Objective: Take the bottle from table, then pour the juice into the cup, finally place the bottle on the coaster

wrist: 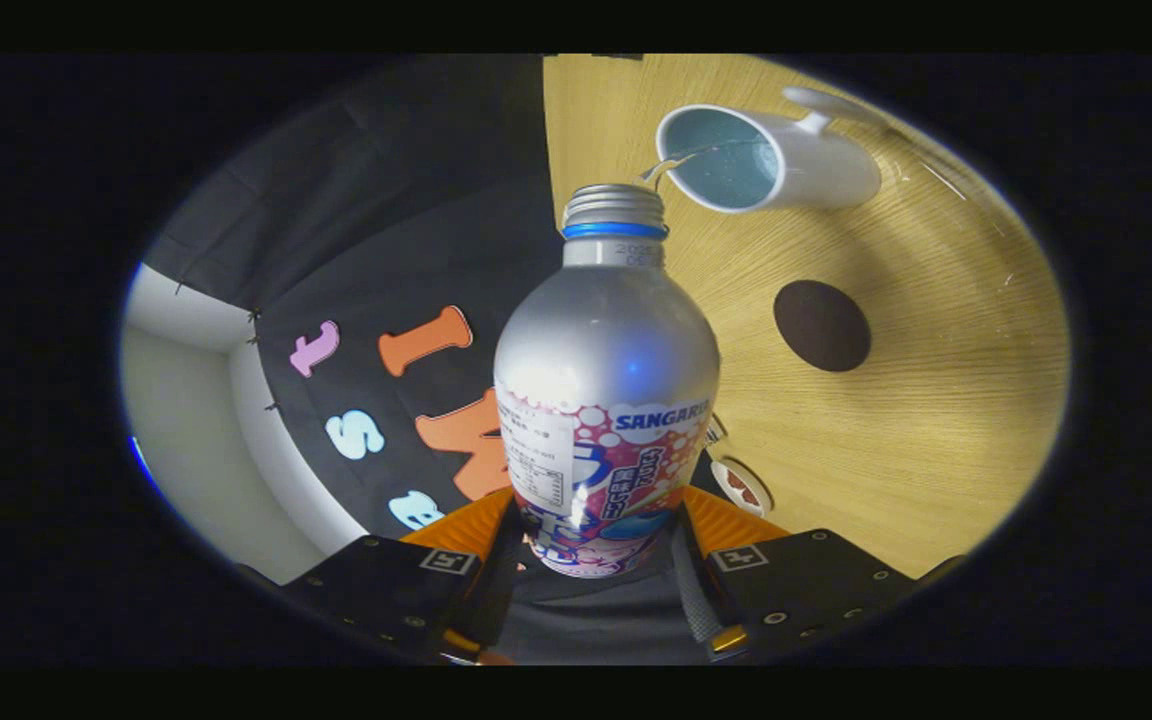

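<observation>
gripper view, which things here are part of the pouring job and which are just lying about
Part of the job:
- bottle, clamped in the tool, tipped and pouring
- white cup, catching the stream
- dark round coaster, on the wooden table

Just lying about:
- small round white object beside the bottle

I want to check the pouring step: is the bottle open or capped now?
Open: the bottle, held between the fingers, shows bare neck threads, and liquid runs into the cup.

Bottle (pixel 604 400) base is hidden between the claw (pixel 596 545) fingers, so pad contact is not fully seen. Small round object (pixel 741 485) on the counter (pixel 936 420) is partly covered by bottle and finger; identity cannot be told. Cup (pixel 761 158) handle is cut off at the edge. Cup fill level is unclear.
</observation>
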`<state>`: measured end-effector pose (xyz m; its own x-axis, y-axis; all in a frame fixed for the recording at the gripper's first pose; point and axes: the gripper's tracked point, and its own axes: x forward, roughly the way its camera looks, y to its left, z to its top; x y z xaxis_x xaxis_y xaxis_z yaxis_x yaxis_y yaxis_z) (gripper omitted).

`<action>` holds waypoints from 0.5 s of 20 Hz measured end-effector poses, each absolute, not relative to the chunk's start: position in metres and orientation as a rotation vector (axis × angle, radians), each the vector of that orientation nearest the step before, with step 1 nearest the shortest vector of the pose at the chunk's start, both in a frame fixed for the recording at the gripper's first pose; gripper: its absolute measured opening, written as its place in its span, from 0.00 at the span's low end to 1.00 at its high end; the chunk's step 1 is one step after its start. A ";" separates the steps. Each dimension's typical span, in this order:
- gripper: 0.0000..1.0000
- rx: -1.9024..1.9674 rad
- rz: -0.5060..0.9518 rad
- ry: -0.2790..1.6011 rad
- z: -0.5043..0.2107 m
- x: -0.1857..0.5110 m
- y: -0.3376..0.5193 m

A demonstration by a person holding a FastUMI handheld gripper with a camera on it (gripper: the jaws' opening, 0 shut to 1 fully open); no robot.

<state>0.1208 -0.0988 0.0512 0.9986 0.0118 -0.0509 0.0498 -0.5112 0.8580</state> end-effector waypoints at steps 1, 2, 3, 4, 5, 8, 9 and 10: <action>0.70 2.109 -0.049 0.043 0.052 0.121 -0.100; 0.70 2.113 -0.051 0.041 0.052 0.120 -0.102; 0.70 2.119 -0.052 0.039 0.052 0.120 -0.102; 0.70 2.126 -0.054 0.034 0.052 0.119 -0.105; 0.70 2.134 -0.056 0.023 0.053 0.119 -0.108; 0.70 2.177 -0.053 -0.025 0.054 0.118 -0.118; 0.70 2.198 -0.052 -0.033 0.056 0.118 -0.119; 0.70 2.206 -0.053 -0.036 0.055 0.119 -0.118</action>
